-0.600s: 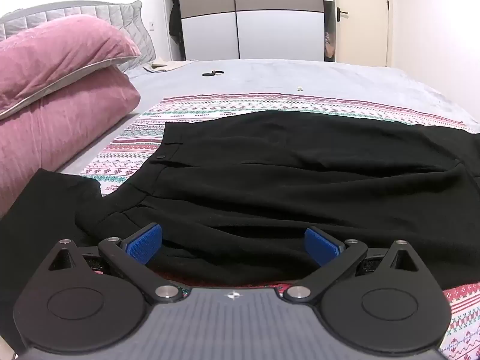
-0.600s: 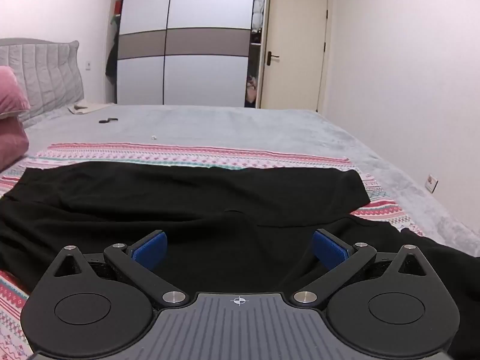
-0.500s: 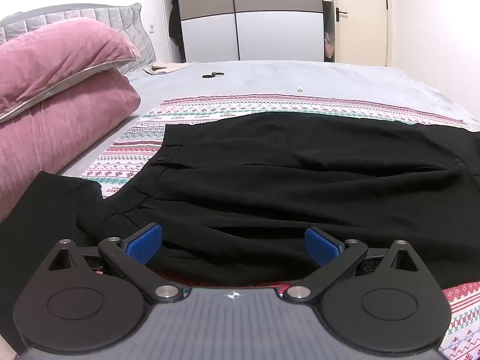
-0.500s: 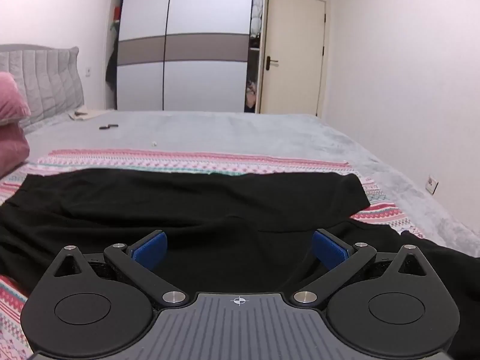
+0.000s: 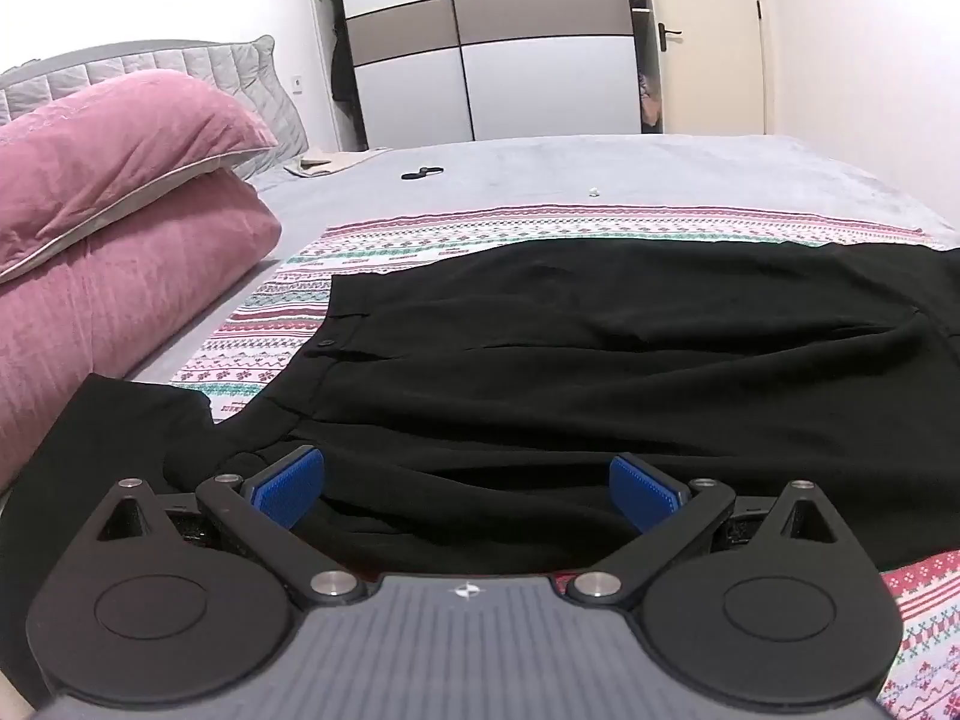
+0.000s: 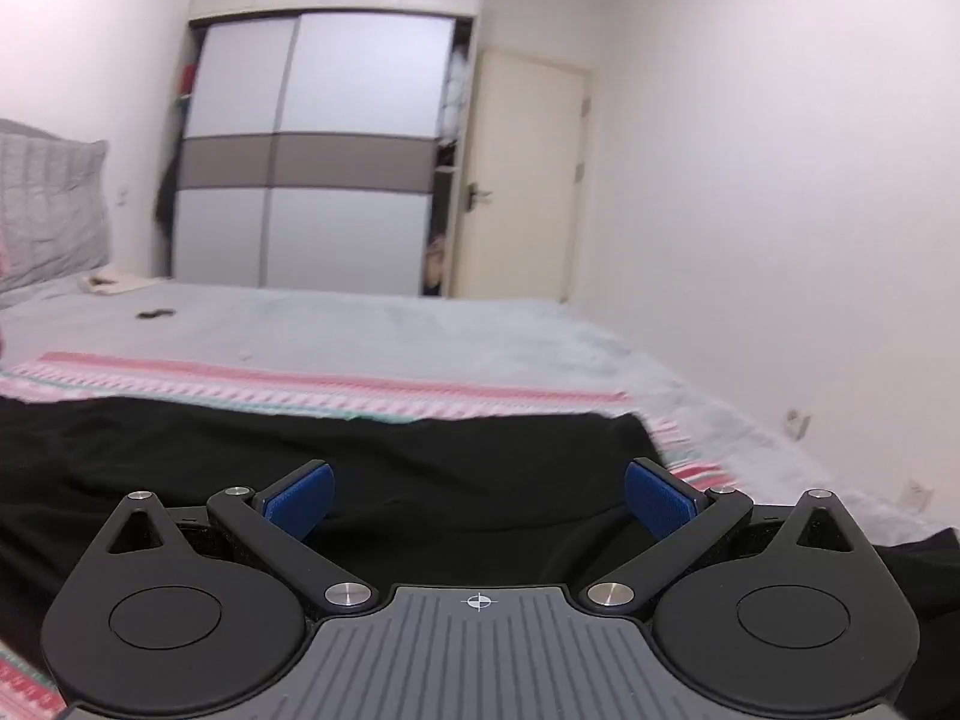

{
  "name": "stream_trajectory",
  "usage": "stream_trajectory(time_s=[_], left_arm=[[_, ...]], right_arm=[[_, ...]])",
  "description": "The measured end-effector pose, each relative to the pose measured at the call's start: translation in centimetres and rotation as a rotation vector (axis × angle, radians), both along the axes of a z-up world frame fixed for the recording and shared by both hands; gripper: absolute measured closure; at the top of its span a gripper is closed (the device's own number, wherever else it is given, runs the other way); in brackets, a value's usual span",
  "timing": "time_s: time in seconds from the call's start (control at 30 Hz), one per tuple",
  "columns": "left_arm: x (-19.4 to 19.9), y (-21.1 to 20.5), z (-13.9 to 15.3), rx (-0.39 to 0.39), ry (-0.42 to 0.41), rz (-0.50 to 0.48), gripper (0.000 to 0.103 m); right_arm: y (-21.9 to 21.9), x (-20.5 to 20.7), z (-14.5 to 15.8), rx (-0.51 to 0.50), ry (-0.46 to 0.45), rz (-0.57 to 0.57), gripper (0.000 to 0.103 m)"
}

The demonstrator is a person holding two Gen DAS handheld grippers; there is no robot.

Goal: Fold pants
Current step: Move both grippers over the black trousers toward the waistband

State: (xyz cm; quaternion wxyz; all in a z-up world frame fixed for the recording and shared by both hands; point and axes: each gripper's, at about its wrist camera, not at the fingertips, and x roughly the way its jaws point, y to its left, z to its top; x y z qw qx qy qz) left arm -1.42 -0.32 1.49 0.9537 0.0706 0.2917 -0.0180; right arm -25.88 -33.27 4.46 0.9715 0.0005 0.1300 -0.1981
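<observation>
Nearest the lens in the left wrist view, left gripper [image 5: 468, 495] with jaws spread wide, 2 blue pads [image 5: 288, 487] well apart, nothing clamped between them, angled down over the near edge of black cloth. Just beyond, black pants [image 5: 600, 372] spread flat on a patterned blanket [image 5: 270, 324] striped in pink, white and green. Long axis running left to right across the bed, crosswise to the gripper's line of sight. Waistband end to the left, marked by a small button [image 5: 327, 342] on the band; legs stretching off to the right, past the picture's edge. Low wrinkles and folds along the near side. At lower left, a separate flap of black cloth [image 5: 120, 420], touching the pants; whether part of them, cannot tell. Further left, 2 stacked pink pillows [image 5: 120, 228], then a grey quilted headboard [image 5: 180, 63]. Beyond the blanket, bare grey bedspread [image 5: 600, 168] with a small dark item [image 5: 422, 173] and a tiny white speck [image 5: 593, 191]. Farthest, a sliding wardrobe [image 5: 492, 48] in white with a brown band, and a cream door [image 5: 702, 36].

Close up in the right wrist view, right gripper [image 6: 478, 501] likewise wide open, blue pads [image 6: 660, 501] apart and gripping nothing, tilted only slightly down. Below and ahead, the pants [image 6: 360, 456] again, blurred, the leg end finishing at the right near the blanket's edge [image 6: 678, 450]. More black cloth at far right, lower down.
</observation>
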Motion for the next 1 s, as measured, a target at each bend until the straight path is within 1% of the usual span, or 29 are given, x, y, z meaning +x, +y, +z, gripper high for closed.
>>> stream_trajectory(time_s=[0.03,0.13,0.17,0.2,0.27,0.3,0.33,0.37,0.43,0.53,0.6,0.67,0.73,0.87,0.93,1.0], left_arm=[[0.1,0.0,-0.1,-0.006,0.002,-0.003,0.0],[0.2,-0.1,-0.2,-0.018,0.012,-0.004,0.0],[0.3,-0.1,-0.4,-0.021,0.016,-0.004,0.0],[0.3,0.0,-0.4,-0.026,0.021,-0.005,0.0],[0.5,0.2,-0.6,-0.044,0.039,-0.009,0.0],[0.6,0.2,-0.6,-0.054,0.049,-0.01,0.0],[0.7,0.4,-0.7,-0.076,0.063,-0.016,0.0],[0.7,0.5,-0.8,-0.093,0.072,-0.023,0.0],[0.8,0.9,-0.9,-0.143,0.098,-0.037,0.0],[1.0,1.1,-1.0,-0.182,0.132,-0.055,0.0],[0.9,0.8,-0.9,-0.183,0.134,-0.068,0.0],[0.7,0.6,-0.9,-0.182,0.131,-0.085,0.0],[0.4,0.4,-0.6,-0.194,0.122,-0.118,0.0],[-0.3,0.4,-0.2,-0.224,0.088,-0.161,0.0],[-0.4,0.2,0.0,-0.222,0.075,-0.177,0.0],[-0.4,-0.2,-0.2,-0.208,0.073,-0.18,0.0]], right_arm=[[0.8,-0.2,0.2,0.0,-0.01,-0.009,0.0],[0.3,-0.3,0.6,0.032,-0.029,-0.021,0.0],[0.2,-0.2,0.7,0.039,-0.01,-0.032,0.0],[0.0,0.1,0.7,0.047,0.028,-0.041,0.0],[-0.3,0.8,0.7,0.065,0.106,-0.031,0.0],[-0.4,0.9,0.7,0.073,0.123,-0.019,0.0],[-1.0,0.9,0.7,0.077,0.129,-0.008,0.0],[-0.5,0.5,0.1,0.071,0.129,-0.006,0.0],[-0.2,0.3,0.2,0.049,0.128,-0.004,0.0],[0.3,0.1,0.3,0.029,0.125,0.016,0.0],[0.6,0.0,0.3,0.026,0.124,0.026,0.0],[-0.1,0.3,0.1,0.034,0.142,0.023,0.0],[-0.1,0.4,-0.1,0.036,0.153,-0.003,0.0],[-0.3,0.1,0.1,0.056,0.142,-0.043,0.0],[-0.5,0.3,0.2,0.081,0.184,-0.043,0.0],[-0.5,0.7,0.0,0.066,0.242,-0.058,0.0]])
